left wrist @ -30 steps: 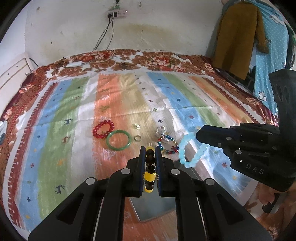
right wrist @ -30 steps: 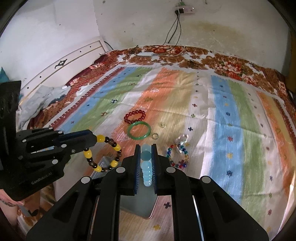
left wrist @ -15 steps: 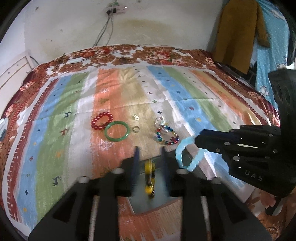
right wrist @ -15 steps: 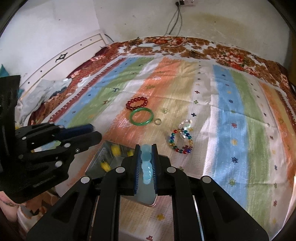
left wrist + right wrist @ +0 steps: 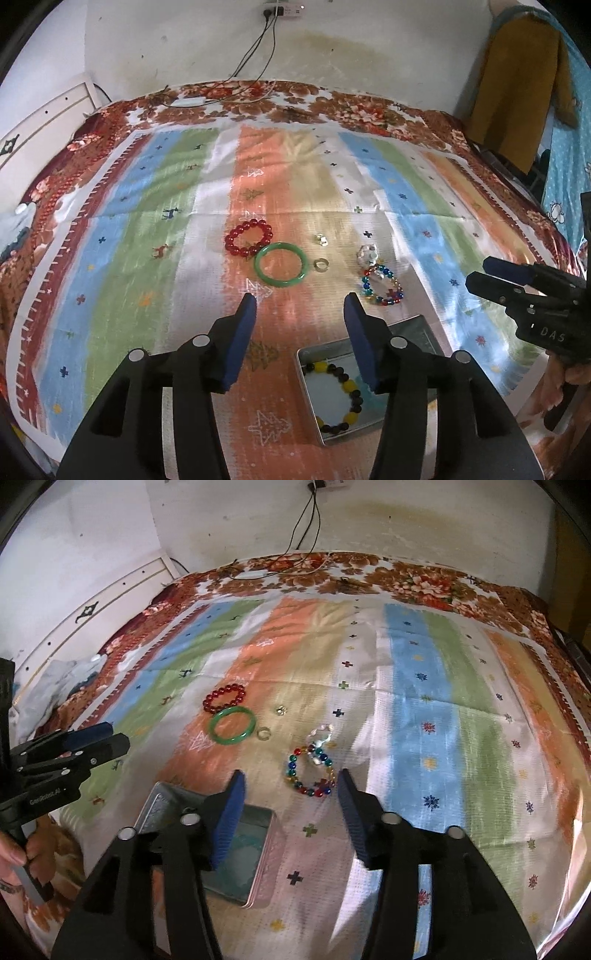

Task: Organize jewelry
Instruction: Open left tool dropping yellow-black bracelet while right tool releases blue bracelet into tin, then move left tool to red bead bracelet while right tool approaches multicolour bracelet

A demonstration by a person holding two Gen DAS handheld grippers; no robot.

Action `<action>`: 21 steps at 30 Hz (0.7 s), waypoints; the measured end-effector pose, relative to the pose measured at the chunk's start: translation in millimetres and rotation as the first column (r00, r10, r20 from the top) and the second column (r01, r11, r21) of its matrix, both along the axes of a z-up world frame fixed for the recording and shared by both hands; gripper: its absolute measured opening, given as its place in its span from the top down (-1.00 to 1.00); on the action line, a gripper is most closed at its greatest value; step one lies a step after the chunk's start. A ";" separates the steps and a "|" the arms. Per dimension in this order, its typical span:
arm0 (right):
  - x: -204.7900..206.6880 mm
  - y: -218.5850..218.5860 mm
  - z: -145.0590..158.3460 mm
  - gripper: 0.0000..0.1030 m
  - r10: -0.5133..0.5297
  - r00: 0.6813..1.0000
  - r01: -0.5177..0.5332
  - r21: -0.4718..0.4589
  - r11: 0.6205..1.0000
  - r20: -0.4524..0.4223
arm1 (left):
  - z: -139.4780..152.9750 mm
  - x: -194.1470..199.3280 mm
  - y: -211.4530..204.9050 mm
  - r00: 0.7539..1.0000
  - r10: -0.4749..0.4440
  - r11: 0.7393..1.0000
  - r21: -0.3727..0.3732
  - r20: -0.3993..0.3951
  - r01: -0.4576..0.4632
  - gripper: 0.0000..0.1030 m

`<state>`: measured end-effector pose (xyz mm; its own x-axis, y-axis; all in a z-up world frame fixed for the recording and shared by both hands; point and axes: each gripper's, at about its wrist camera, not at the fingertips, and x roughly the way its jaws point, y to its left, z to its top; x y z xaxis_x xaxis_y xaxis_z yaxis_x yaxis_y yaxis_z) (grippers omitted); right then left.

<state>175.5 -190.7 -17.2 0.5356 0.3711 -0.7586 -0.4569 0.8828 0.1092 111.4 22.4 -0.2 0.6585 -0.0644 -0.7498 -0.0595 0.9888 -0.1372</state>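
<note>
- The left hand-held gripper (image 5: 299,308) hung over the bed (image 5: 140,206) with its jaws opening and nothing between them; the bedspread showed through the gap.
- The right hand-held gripper (image 5: 290,788) matched it: jaws opening, empty, pointed down at the cloth near the multicoloured bracelet (image 5: 310,771).
- A shallow metal tin (image 5: 413,332) sat at the near edge of the bed, seemingly as the collecting place for the jewelry. In it lay a yellow-and-dark beaded bracelet (image 5: 341,397) and, partly hidden behind a jaw, a pale blue bracelet (image 5: 245,843), so two pieces looked sorted.
- The rest lay loose on the bedspread beyond the tin, probably spread out so each could be pinched alone: a red bead bracelet (image 5: 248,237) touching a smooth green bangle (image 5: 281,264), a small ring (image 5: 320,264) just beside the bangle, a tiny sparkly piece (image 5: 322,239) further back, and a clear crystal piece (image 5: 366,254) touching the multicoloured bracelet.
- The beads looked glossy and round, and would likely roll; the bangle looked rigid and slick.
- The multicoloured bracelet lay nearest the tin, a sensible next pick.
</note>
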 end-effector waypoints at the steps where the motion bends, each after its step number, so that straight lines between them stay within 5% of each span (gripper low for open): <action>1: 1.7 0.0 -0.4 -0.08 -0.001 1.000 0.001 -0.003 1.000 0.002 | -0.5 1.1 0.5 1.000 -0.001 1.000 0.003 -0.003 0.001 0.00; 21: 56.7 10.2 -13.5 -0.23 -0.025 1.000 0.024 -0.092 0.995 -0.010 | -15.6 62.4 27.5 0.995 0.078 0.993 0.092 -0.064 -0.072 -0.32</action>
<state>232.1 -180.5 -30.6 0.5349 0.2860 -0.7951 -0.4342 0.9002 0.0317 173.7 50.0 -15.8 0.6069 0.0527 -0.7931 -0.1397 0.9893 -0.0412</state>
